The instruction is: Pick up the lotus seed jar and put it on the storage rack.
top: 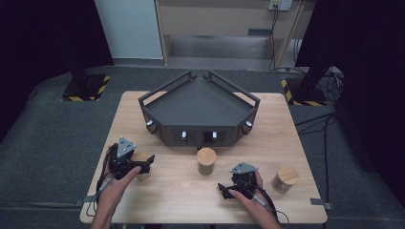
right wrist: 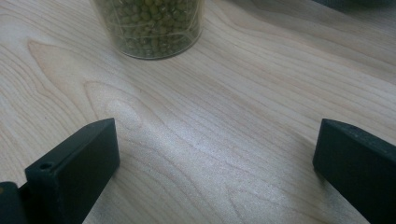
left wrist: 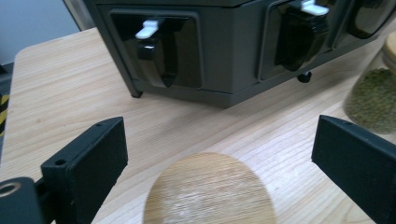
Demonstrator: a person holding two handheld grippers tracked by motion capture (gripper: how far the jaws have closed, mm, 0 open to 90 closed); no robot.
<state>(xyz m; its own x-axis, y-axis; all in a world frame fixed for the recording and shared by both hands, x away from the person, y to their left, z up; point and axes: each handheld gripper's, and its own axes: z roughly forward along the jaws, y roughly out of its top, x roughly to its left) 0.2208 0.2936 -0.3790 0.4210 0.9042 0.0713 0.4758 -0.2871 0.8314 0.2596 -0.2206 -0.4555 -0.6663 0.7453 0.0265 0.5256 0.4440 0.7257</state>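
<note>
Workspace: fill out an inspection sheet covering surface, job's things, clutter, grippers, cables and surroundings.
Surface: light wooden table, bare grain between the items.
Job's things: three wooden-lidded jars; left jar under the left gripper, middle jar in front of the rack, right jar near the right edge. The middle jar holds green beans.
Dark rack: angular tray at the table's back, white levers along its front.
Clutter: nothing seen.
Grippers: left gripper open, jaws either side of the left jar's lid; right gripper open over bare wood.
Cables: one trails from each gripper; more on the floor at right.
Surroundings: grey floor, hazard-striped stand bases.
</note>
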